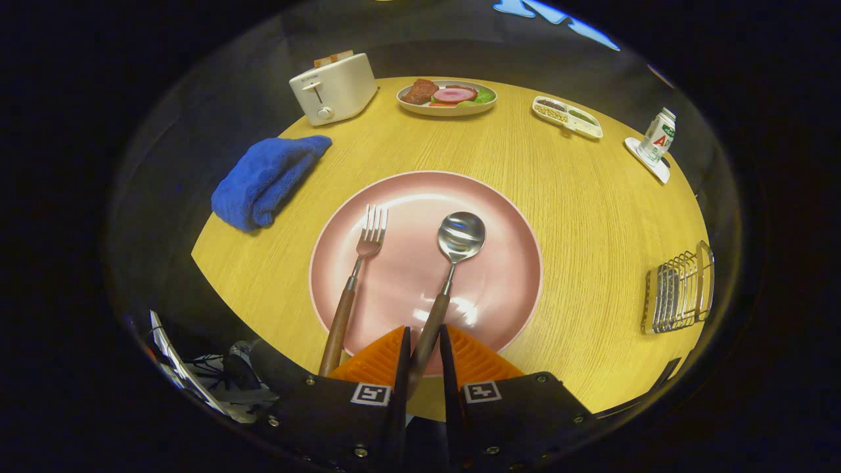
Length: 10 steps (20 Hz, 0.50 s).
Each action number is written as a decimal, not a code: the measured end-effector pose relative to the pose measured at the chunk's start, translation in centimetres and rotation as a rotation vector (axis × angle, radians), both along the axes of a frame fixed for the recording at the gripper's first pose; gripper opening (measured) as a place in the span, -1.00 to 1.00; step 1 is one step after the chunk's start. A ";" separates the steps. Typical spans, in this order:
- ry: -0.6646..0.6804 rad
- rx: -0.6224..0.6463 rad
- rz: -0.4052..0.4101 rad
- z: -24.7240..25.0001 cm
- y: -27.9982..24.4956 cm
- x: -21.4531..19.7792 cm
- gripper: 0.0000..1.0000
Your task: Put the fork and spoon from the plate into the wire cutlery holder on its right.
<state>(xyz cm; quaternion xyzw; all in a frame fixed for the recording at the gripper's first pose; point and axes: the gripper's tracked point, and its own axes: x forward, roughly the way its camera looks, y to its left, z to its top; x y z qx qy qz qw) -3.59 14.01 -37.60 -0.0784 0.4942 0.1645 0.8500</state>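
Observation:
A pink plate (509, 223) lies in the middle of the round wooden table (591, 197). On it rest a fork (358, 266) on the left and a spoon (461, 235) on the right, both with steel heads and brown wooden handles that point toward me. My gripper (425, 335) is at the plate's near rim, and the spoon's handle runs between its two fingers, which are closed in on it. The fork's handle lies just left of the left finger. The wire cutlery holder (680, 289) stands on the table to the right of the plate.
A blue cloth (266, 179) hangs over the table's left edge. At the back stand a white toaster (333, 87), a dish of food (447, 96) and a small divided tray (567, 117). A small bottle (657, 136) on a coaster is at the far right.

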 end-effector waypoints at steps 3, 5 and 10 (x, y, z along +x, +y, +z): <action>0.042 -0.027 -0.043 -1.1 -0.9 0.0 -0.48; 0.080 0.026 -0.078 -1.3 -0.4 0.9 -0.83; 0.069 0.086 -0.125 -0.1 -0.3 0.8 -0.85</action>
